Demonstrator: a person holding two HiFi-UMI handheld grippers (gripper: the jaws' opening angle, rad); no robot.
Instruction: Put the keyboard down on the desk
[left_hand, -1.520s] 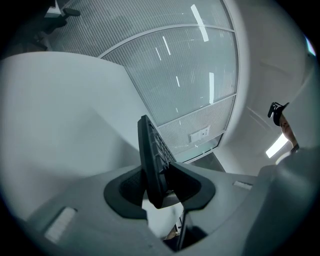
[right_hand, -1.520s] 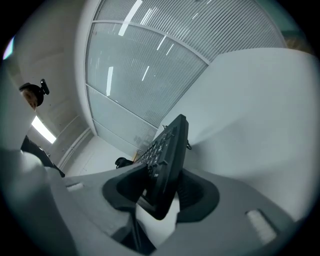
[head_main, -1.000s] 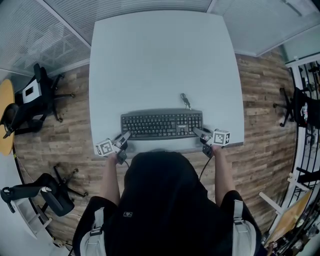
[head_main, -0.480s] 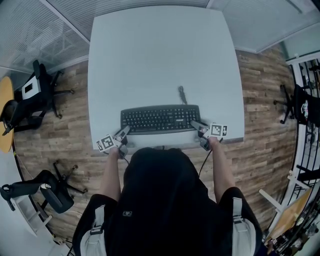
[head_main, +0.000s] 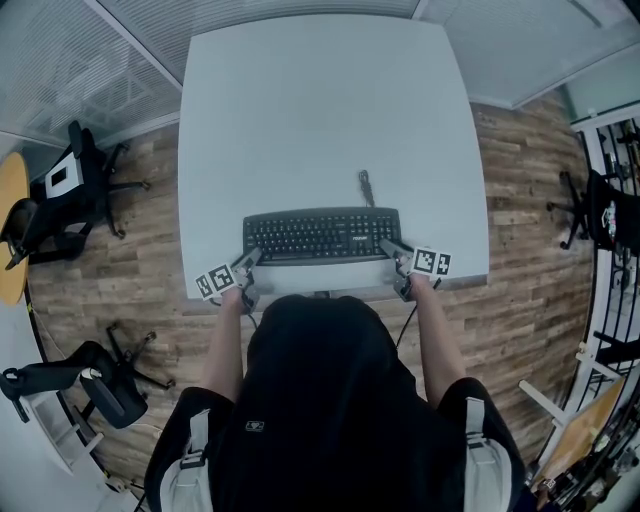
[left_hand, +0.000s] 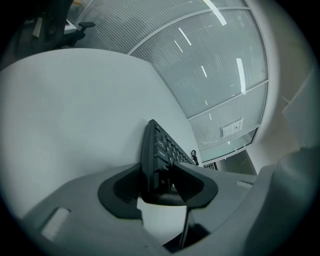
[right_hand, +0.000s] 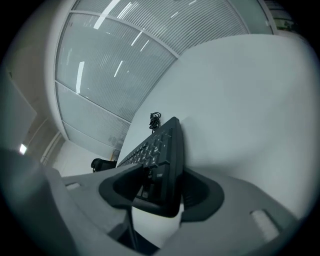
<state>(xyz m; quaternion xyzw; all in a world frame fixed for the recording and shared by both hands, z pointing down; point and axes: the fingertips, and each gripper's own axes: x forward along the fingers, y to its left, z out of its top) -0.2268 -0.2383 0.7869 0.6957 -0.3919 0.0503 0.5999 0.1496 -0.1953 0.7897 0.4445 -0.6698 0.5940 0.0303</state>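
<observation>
A black keyboard (head_main: 320, 236) lies flat on the pale grey desk (head_main: 320, 110), close to its near edge. Its coiled cable (head_main: 366, 187) rests just behind it. My left gripper (head_main: 250, 260) is at the keyboard's left end and my right gripper (head_main: 392, 252) at its right end. In the left gripper view the keyboard's end (left_hand: 155, 150) stands between the jaws of the left gripper (left_hand: 157, 182), which are opening, with a gap on the key side. The right gripper view shows the same: the keyboard (right_hand: 162, 150) sits loosely between the opening jaws of the right gripper (right_hand: 162, 192).
The desk's near edge (head_main: 330, 292) runs right under both grippers. Office chairs (head_main: 75, 185) (head_main: 95, 385) and a round yellow table (head_main: 12, 230) stand on the wooden floor at the left. A metal rack (head_main: 610, 215) is at the right.
The keyboard and both grippers have shifted a little away from the desk's near edge compared with a second ago. Over the last half second the keyboard has stayed put.
</observation>
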